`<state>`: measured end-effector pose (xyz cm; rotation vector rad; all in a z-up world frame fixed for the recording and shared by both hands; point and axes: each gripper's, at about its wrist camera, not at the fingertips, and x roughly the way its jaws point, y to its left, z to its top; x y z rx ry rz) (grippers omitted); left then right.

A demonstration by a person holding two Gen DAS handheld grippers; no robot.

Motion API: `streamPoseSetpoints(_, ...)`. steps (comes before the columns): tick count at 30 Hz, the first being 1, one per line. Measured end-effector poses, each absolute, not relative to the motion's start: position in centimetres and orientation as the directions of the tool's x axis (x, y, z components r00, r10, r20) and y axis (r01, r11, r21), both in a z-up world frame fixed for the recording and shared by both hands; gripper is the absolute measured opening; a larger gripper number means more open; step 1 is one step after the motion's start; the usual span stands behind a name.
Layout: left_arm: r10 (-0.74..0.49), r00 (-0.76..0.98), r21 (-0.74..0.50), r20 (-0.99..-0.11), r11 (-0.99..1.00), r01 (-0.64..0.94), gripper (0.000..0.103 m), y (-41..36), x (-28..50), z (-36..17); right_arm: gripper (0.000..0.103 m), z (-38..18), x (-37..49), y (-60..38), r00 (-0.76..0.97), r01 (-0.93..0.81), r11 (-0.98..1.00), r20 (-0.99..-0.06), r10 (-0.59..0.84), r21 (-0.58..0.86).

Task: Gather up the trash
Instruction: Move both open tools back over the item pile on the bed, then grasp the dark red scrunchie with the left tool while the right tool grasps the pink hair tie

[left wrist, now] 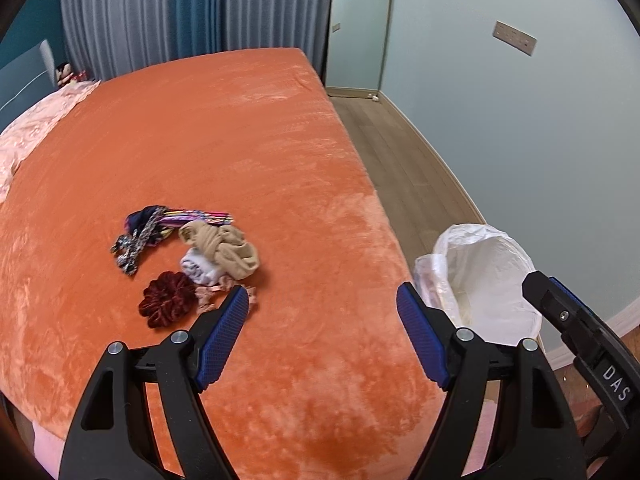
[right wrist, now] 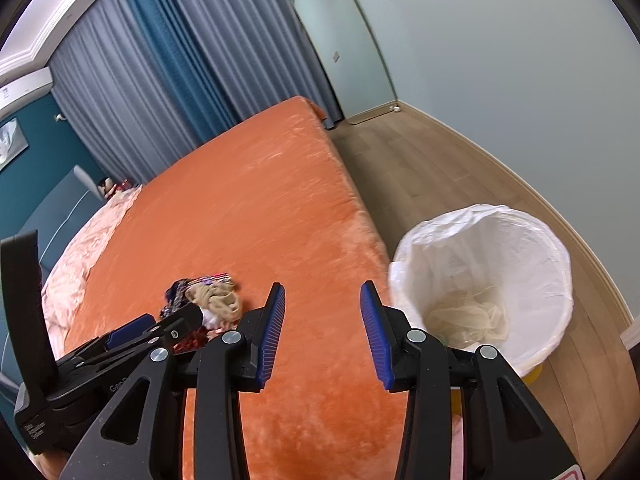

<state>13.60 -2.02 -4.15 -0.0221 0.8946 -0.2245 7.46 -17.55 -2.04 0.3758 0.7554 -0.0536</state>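
Both empty, the left hand-held gripper (left wrist: 322,300) and right hand-held gripper (right wrist: 322,304) stand released; best straddle the maroon scrunchie (left wrist: 168,300) squarely before carrying it to the bin (right wrist: 552,256).

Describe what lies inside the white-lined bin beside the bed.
In the right wrist view, the bin holds a crumpled pale, cream-coloured mesh-like item at the bottom. Anything beneath it is covered, and the near inner wall is hidden by the right tool.
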Motion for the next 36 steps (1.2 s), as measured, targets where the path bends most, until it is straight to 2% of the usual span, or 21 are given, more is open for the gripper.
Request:
streamPoseSetpoints(22,-0.125,0.595,-0.167,-0.794,0.986,-0.016,0.073,9.6,14.9,-6.7,0.04,-4.7,11.4,-6.1,0.643,0.01,0.97,-0.745,0.179,0.241)
streamPoseSetpoints(36,-0.06,0.495,-0.177,-0.867,0.965,-0.194,0.073,18.2,18.1,-14.0,0.04,-12.1,16.7,-0.6,0.511,-0.017,0.975,-0.836,0.2,0.223)
